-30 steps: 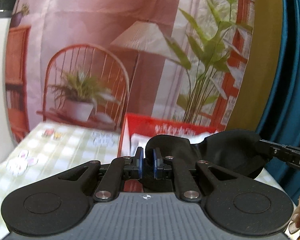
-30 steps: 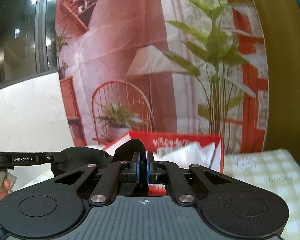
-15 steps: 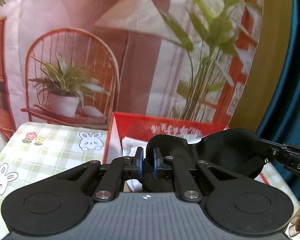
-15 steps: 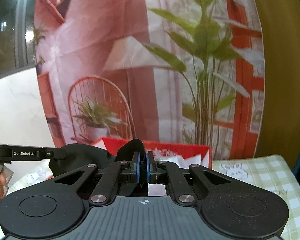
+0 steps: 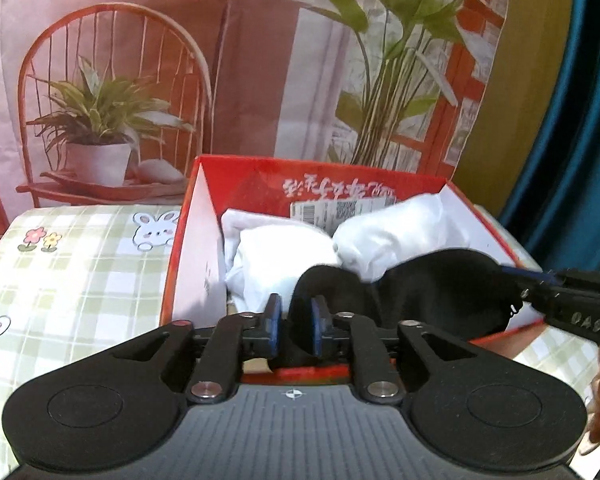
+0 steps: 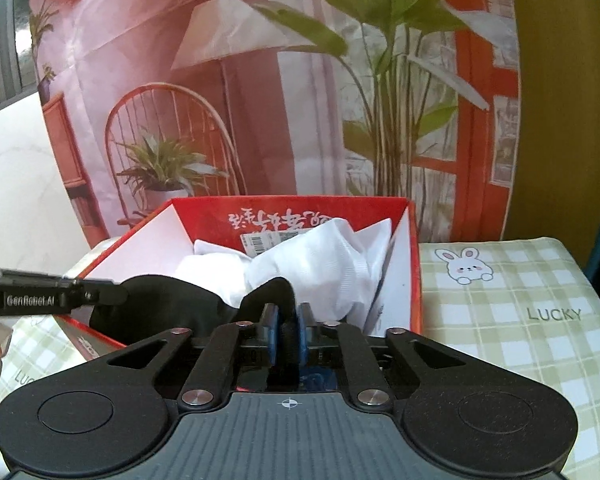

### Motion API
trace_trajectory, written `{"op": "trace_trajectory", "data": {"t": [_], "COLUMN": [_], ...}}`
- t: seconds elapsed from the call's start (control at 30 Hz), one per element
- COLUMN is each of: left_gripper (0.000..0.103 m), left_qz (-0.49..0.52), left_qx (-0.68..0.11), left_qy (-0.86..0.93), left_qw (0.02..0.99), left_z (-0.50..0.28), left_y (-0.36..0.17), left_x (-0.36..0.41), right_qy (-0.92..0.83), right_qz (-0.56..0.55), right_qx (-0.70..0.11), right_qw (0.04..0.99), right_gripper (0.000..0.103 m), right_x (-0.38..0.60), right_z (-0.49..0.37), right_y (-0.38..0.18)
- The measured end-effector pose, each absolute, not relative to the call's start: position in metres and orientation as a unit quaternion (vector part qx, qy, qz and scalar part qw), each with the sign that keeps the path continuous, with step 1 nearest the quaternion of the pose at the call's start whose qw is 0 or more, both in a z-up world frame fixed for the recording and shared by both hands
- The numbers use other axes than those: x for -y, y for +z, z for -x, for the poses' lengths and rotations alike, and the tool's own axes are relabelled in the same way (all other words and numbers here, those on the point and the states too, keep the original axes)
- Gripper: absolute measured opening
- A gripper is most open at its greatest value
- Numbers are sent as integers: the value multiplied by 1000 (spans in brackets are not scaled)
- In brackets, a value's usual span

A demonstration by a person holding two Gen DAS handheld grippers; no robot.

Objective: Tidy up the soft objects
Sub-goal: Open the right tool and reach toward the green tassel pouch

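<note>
A black soft cloth (image 5: 432, 292) is stretched between both grippers, just above the near part of an open red box (image 5: 204, 248). My left gripper (image 5: 295, 322) is shut on the cloth's left end. My right gripper (image 6: 287, 330) is shut on its other end (image 6: 172, 304). White soft items (image 5: 296, 256) lie bunched inside the box, behind the black cloth; they also show in the right wrist view (image 6: 320, 260). The right gripper's side shows at the right of the left wrist view (image 5: 572, 312), and the left gripper's side in the right wrist view (image 6: 40, 298).
The red box (image 6: 414, 280) stands on a table with a green checked cloth with rabbits (image 6: 512, 308), also in the left wrist view (image 5: 80, 264). A printed backdrop of a chair and plants (image 5: 180, 80) hangs right behind the box. A blue curtain (image 5: 580, 120) is at the right.
Both grippers have tilted down and come closer to the red box, carrying the black cloth over it. The box's inside and the white items have come into view.
</note>
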State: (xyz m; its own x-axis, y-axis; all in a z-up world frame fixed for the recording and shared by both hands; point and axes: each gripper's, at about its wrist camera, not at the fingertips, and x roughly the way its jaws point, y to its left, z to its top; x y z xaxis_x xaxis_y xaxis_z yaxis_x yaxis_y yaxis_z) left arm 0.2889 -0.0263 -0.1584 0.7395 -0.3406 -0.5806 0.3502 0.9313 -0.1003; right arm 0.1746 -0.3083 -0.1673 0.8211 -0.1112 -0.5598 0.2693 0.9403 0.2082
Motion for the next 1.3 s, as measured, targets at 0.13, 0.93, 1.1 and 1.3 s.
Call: {"op": "trace_trajectory", "data": {"t": [0.13, 0.93, 1.1, 1.3], "left_gripper": [40, 47, 47, 47], "left_qz": [7, 57, 47, 31], "left_qx": [-300, -341, -367, -395], "left_qy": [-193, -200, -222, -229], "left_qw": [934, 917, 902, 889], "left_z": [-279, -151, -142, -136], "left_y": [-156, -195, -208, -216], "left_x": [15, -10, -1, 6], "right_qy": [-110, -21, -13, 6], "right_qz": [-124, -133, -111, -89], "right_qx": [-265, -311, -331, -357], "right_qw": [950, 941, 937, 930], "right_gripper": [28, 34, 33, 33], "right_x": [302, 216, 205, 197], "right_z": [-160, -56, -46, -39], "right_y": [-160, -189, -187, -184]}}
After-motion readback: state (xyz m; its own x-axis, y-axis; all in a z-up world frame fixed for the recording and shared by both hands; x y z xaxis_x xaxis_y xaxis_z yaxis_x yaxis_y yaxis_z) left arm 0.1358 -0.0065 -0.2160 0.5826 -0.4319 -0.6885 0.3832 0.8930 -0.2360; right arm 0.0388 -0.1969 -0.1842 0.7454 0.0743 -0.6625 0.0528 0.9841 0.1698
